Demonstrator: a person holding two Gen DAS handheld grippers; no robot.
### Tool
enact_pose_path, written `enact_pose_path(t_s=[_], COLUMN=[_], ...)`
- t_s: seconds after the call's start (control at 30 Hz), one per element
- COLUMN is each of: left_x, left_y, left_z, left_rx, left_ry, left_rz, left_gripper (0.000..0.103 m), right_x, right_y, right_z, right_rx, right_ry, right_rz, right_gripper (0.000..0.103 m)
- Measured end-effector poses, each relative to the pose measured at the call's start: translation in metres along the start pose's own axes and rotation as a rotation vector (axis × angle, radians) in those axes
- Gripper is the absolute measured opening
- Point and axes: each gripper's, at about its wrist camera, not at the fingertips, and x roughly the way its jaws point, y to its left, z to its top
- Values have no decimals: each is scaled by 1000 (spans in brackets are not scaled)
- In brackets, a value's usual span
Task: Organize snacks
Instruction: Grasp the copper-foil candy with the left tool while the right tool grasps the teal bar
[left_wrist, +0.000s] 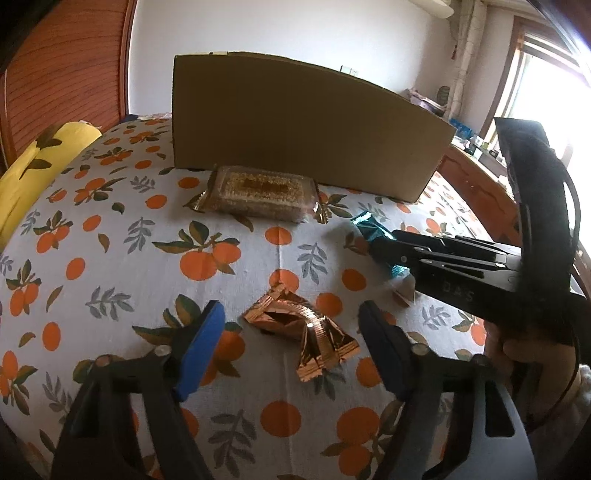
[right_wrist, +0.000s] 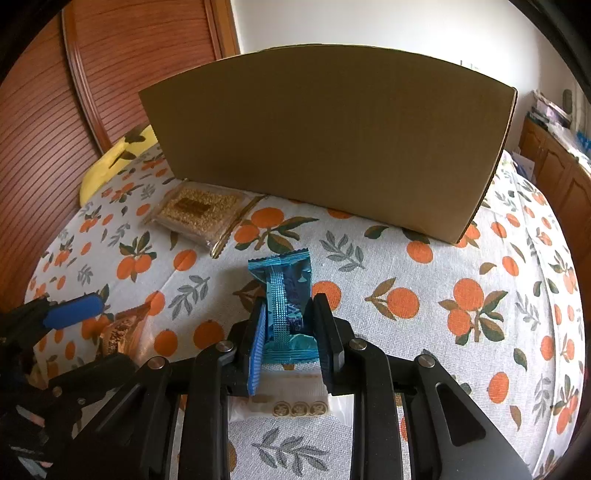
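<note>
My left gripper (left_wrist: 291, 325) is open, its blue pads on either side of a copper foil snack packet (left_wrist: 303, 336) lying on the orange-print cloth. My right gripper (right_wrist: 290, 325) is shut on a blue snack packet (right_wrist: 284, 291), which also shows in the left wrist view (left_wrist: 369, 229). A white packet (right_wrist: 291, 402) lies under the right gripper. A clear-wrapped sesame cake (left_wrist: 258, 194) lies in front of the cardboard box (left_wrist: 295, 125); the cake (right_wrist: 199, 214) and the box (right_wrist: 325, 136) also show in the right wrist view.
The snacks lie on a bed with an orange-print cloth (left_wrist: 147, 258). A yellow pillow (left_wrist: 33, 173) lies at the left by a wooden headboard (left_wrist: 66, 66). Wooden cabinets (right_wrist: 554, 170) stand at the right.
</note>
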Motion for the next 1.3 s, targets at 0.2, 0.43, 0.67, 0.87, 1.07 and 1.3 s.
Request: enact_pose_path(t_s=[0.2, 0.43, 0.67, 0.87, 1.07, 1.3], left_x=[2, -4, 0, 4, 7, 1], left_y=[-3, 13, 8, 3, -7, -8], left_z=[-4, -4, 2, 4, 3, 5], left_rx=[56, 33, 72, 109, 179, 182], left_ry=[21, 26, 19, 23, 36, 1], left_rz=[64, 100, 115, 121, 144, 148], left_gripper=[63, 66, 66, 66, 33, 29], right_x=[0, -1, -1, 1, 1, 1], right_y=[-1, -4, -3, 2, 2, 0], right_z=[-1, -1, -1, 0, 0, -1], right_rx=[6, 21, 17, -5, 2, 13], right_ry=[-2, -5, -5, -1, -2, -5], right_rz=[-2, -1, -5, -21, -11, 29], right_gripper=[23, 23, 23, 25, 25, 25])
